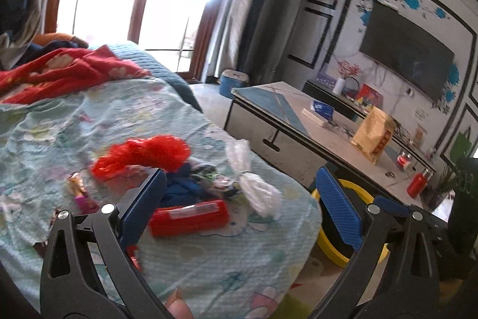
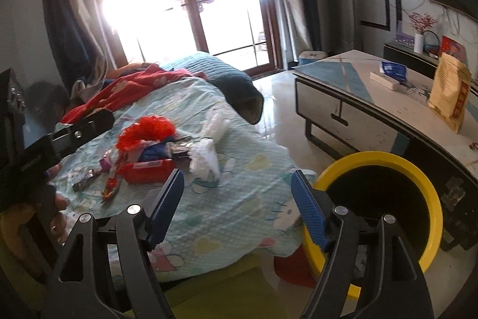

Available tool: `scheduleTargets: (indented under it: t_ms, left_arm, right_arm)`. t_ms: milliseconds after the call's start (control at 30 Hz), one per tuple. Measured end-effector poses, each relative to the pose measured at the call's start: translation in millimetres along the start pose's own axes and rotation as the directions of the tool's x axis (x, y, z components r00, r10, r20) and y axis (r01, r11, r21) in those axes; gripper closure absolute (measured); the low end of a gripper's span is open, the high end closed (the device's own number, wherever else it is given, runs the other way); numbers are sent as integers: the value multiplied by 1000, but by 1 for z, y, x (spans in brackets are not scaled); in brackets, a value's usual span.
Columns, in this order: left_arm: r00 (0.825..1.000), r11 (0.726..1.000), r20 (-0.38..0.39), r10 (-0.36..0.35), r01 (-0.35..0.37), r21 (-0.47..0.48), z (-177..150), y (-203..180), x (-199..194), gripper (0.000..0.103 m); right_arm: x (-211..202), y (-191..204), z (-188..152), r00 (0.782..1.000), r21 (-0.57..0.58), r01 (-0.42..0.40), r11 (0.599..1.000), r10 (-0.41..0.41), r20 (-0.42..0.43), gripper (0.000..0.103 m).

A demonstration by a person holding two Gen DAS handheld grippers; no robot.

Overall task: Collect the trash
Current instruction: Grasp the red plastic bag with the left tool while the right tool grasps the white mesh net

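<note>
trash (image 1: 191,193) lies heaped on the pale blue bedspread (image 1: 89,121): red mesh (image 1: 143,154), a red packet (image 1: 188,217), a white knotted bag (image 1: 257,187) and small wrappers (image 1: 79,193). in the left wrist view the heap sits at about 10 o'clock from centre. the left gripper (image 1: 239,202) is spread wide with nothing between its blue pads. the right gripper (image 2: 236,205) also gapes, holding nothing. a yellow-rimmed bin (image 2: 430,187) stands on the floor at 4 o'clock, beside the bed edge, near a low table (image 2: 373,100).
</note>
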State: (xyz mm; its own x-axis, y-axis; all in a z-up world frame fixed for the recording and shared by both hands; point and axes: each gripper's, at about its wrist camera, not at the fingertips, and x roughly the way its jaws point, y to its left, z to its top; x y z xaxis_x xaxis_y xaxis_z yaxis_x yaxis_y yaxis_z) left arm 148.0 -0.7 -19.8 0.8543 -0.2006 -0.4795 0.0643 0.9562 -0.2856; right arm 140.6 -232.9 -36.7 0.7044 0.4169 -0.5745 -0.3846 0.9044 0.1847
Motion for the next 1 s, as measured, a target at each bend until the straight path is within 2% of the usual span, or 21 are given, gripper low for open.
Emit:
scheduleTargets:
  t_ms: [300,467,633,700,800,867,967,1000]
  left_arm:
    - [997,992,-30,73,-75,-98,8,53,10,11]
    - [991,985,-103,89,-103,-138,19,82,29,12]
    - [981,980,-172,85,-113,-164,32,104,54,24]
    - [976,979,-204,75,-111,-171,36,110,65,24]
    - [963,975,-259,76,-127,-184,40,119,84,32]
    - [953,970,-293,76,-139,-200,41,124,94,33]
    - [943,968,-324,77,-148,-201,39,125,103,39]
    - [939,969,-336,78,-150,-194,37,125,107,41]
  right_arm:
    - [36,29,11,997,-62,-57,996,54,-48,31]
    - [65,34,20,994,-55,-81,995,76,-83,31]
    - [90,39,26,991,-65,-84,994,76,-112,32]
    - [100,39,29,989,-61,-85,994,77,-128,35]
    - [115,37,30,984,-31,-96,995,90,-155,39]
    - [124,36,29,980,-11,-100,995,96,-175,43]
    - [135,33,27,971,32,-118,993,122,-207,53]
    - [137,33,26,969,37,-123,992,128,-213,59]
